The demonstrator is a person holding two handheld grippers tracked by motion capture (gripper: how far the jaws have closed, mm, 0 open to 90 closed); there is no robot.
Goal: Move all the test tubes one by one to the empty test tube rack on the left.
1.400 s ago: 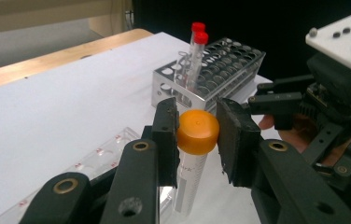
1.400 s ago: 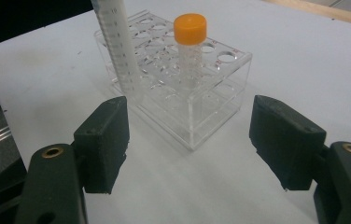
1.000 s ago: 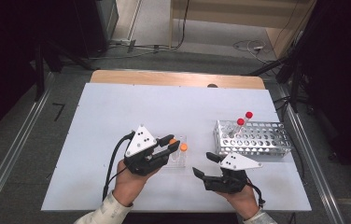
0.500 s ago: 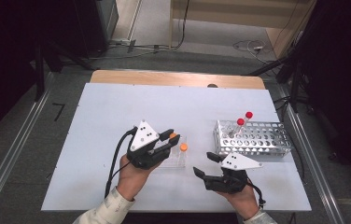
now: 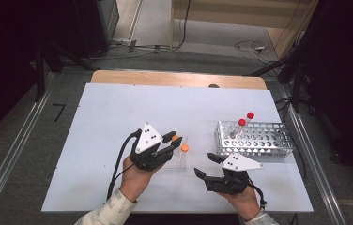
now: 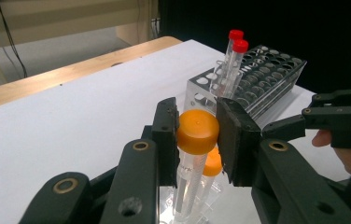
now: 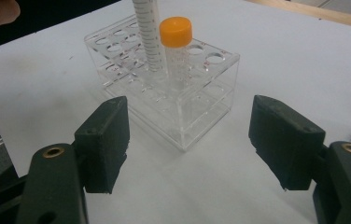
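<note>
Tube (image 6: 190, 172) stands upright, orange cap (image 6: 197, 131) up, in the clear rack (image 7: 183, 109); left gripper (image 6: 197, 135) pinches that cap, right gripper (image 7: 190, 144) spread wide, holding nothing.

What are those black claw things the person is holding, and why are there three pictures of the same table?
Those are hand-held grabbing tools. A person holds one in each hand, and each has two black jaws that squeeze together.

One picture comes from a camera high above the white table. The other two come from small cameras riding on the tools, looking along their jaws.

The left gripper is squeezing the orange cap of a clear plastic tube. That tube stands in a small see-through plastic rack, next to a second orange-capped tube.

The right gripper has its jaws wide apart, holding nothing, and it points at that see-through rack.

Farther along the table is a silver metal rack full of holes, with two red-capped tubes leaning in it.
</note>
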